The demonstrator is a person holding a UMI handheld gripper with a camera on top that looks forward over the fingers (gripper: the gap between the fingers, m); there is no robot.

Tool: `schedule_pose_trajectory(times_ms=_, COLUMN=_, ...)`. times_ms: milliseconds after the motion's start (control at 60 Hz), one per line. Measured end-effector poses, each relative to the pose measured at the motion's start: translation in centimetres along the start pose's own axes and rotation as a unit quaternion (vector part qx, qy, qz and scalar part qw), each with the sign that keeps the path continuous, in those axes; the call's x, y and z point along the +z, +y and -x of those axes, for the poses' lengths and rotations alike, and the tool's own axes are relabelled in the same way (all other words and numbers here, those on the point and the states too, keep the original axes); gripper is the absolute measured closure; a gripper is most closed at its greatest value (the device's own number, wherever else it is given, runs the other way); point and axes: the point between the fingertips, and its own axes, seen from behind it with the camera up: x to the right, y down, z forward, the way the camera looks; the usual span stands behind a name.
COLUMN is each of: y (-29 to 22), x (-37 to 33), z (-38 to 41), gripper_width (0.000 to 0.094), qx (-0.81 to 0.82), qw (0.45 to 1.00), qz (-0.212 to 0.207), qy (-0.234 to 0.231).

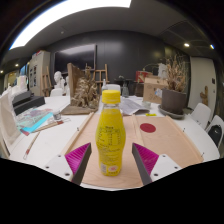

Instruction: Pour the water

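Between your gripper (111, 163) fingers: one clear plastic bottle of yellow liquid with a yellow screw cap and a yellow label (110, 135), standing upright on a light tan board (170, 140). Your magenta pads (78, 160) sit to either side of its lower body, spread wide, with a gap showing on each side; you are not pressing on it, and the bottle rests on its own base

Under the board: a white tabletop (200, 135), which runs out to both sides

Beyond the bottle, toward your right finger's side: one small dark red round disc (148, 127), lying flat on the board, well apart from the bottle

Beyond that, at the far right end of the table: one grey pot with dry brown stems (173, 98), upright

Beyond the bottle on the left finger's side: one wooden skeletal model (87, 93) on a base, set back on the table; what it depicts you cannot tell

Near the left edge of the table: one flat tray-like item with bluish and pale contents (36, 120); the contents are too small to name

Background: a dark grey wall (120, 55) across the room, a long bright ceiling light (60, 15) overhead, and shelving and furniture along the walls, too indistinct to list singly
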Motion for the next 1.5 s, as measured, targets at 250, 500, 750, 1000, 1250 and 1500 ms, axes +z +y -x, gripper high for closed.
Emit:
schedule_pose_trajectory(times_ms=250, y=0.7, x=4.3, z=0.2, gripper_width=0.0473, qx=-0.007, qw=1.000, qz=-0.008, qy=0.024)
schedule_pose_trajectory(times_ms=500, y=0.1, x=4.3, z=0.2, gripper_width=0.0643, qx=-0.013, qw=1.000, qz=0.009, qy=0.025)
schedule_pose_trajectory(times_ms=750, y=-6.9, x=3.4, z=-4.7, gripper_width=0.0665, qx=-0.035, qw=0.996, qz=-0.009, qy=0.082)
schedule_pose_trajectory(times_ms=1000, y=-15.7, x=6.4, z=-13.6, gripper_width=0.0665, qx=-0.198, qw=0.964, qz=-0.020, qy=0.177)
schedule_pose_trajectory(times_ms=1250, y=-20.1, x=14.2, z=-16.8, gripper_width=0.0665, qx=-0.504, qw=0.836, qz=-0.020, qy=0.217)
schedule_pose_trajectory(times_ms=1500, y=-19.0, x=21.5, z=-17.1, gripper_width=0.0663, qx=-0.722, qw=0.659, qz=-0.009, qy=0.209)
